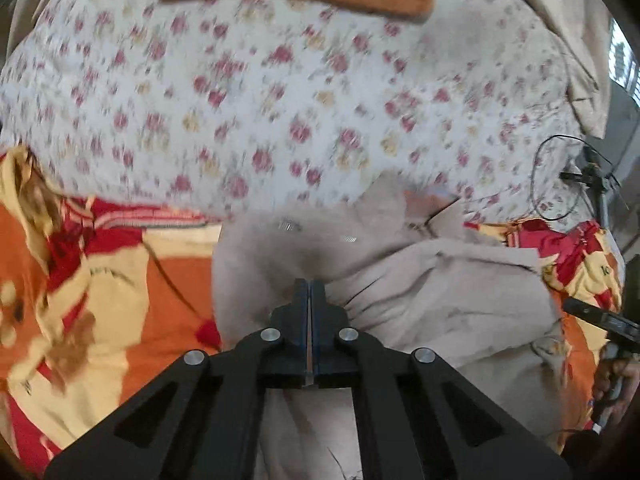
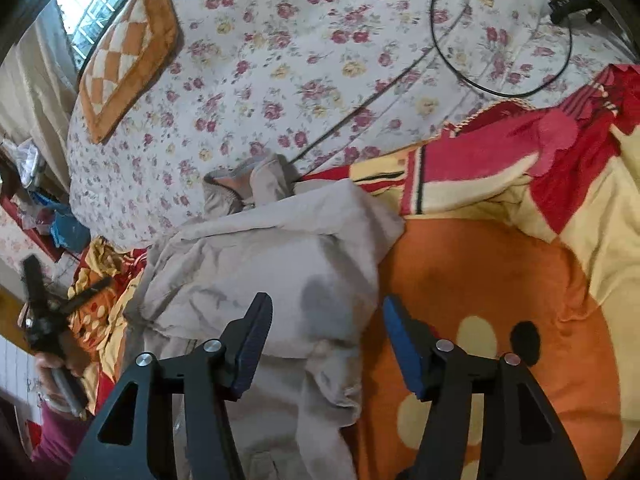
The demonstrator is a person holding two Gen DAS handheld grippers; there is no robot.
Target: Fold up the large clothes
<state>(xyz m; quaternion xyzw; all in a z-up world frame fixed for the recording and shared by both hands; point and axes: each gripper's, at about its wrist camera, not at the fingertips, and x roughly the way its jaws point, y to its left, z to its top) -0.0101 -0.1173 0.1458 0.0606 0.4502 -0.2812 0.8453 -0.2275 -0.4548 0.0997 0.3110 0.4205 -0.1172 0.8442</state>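
**Beige garment bunched on the blanket, left tongs clenched, right tongs released**

The large beige cotton garment (image 2: 264, 264) lies crumpled on an orange, red and cream plush blanket (image 2: 492, 264), its far end reaching onto the white bedsheet printed with small red and yellow flowers (image 2: 280, 60). A dark damp-looking patch shows on the cloth near the right gripper.

The left gripper (image 1: 310, 292) has its black jaws pressed together with no gap; the cloth gathers into pleats right at its tip, but whether any fabric is pinched between the pads cannot be told. The right gripper (image 2: 326, 320) stands with its jaws spread apart above the garment's right edge, its pads clear of the cloth.

An orange-bordered checked cushion (image 2: 128, 52) rests at the far side of the sheet, and a thin black cable (image 2: 436, 36) loops across the flowers
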